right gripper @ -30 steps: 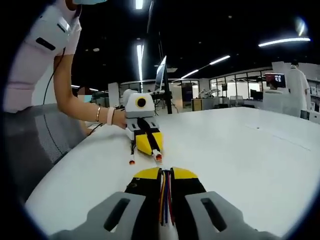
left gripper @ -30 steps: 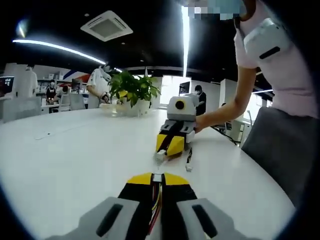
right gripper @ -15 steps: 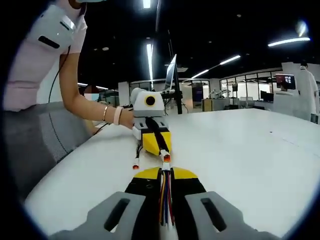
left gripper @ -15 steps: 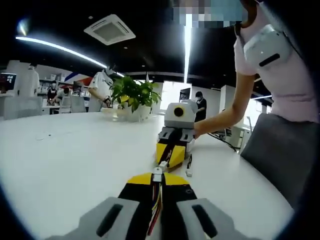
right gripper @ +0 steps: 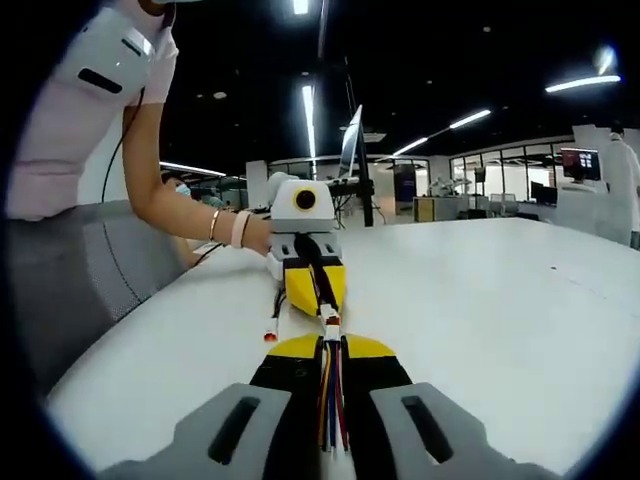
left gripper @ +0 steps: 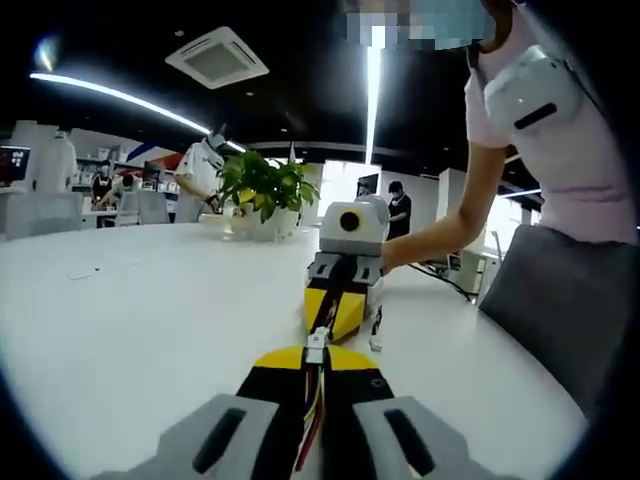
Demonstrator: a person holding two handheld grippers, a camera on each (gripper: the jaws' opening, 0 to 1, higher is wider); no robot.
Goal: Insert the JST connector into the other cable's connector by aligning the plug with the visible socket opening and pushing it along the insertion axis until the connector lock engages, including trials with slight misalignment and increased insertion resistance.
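White table takes up most of both views, w/ a person standing at its edge, pink short-sleeved top and grey lower garment. Potted plant sits far back on the table in left gripper view; a monitor stands behind the opposing tool in right gripper view.

Left gripper is clamped on a multicolour cable (red/yellow wires run back between the jaws), its white connector poking out just past the yellow tips. Right gripper faces it nose to nose, tips near touching, held by a hand.

In right gripper view, right gripper is likewise clenched on its own cable (blue/red/yellow wires), w/ white plug at the tips meeting the left gripper. Connectors are at or in contact; can't tell if seated. A loose cable end w/ orange tip hangs beside, on the table.
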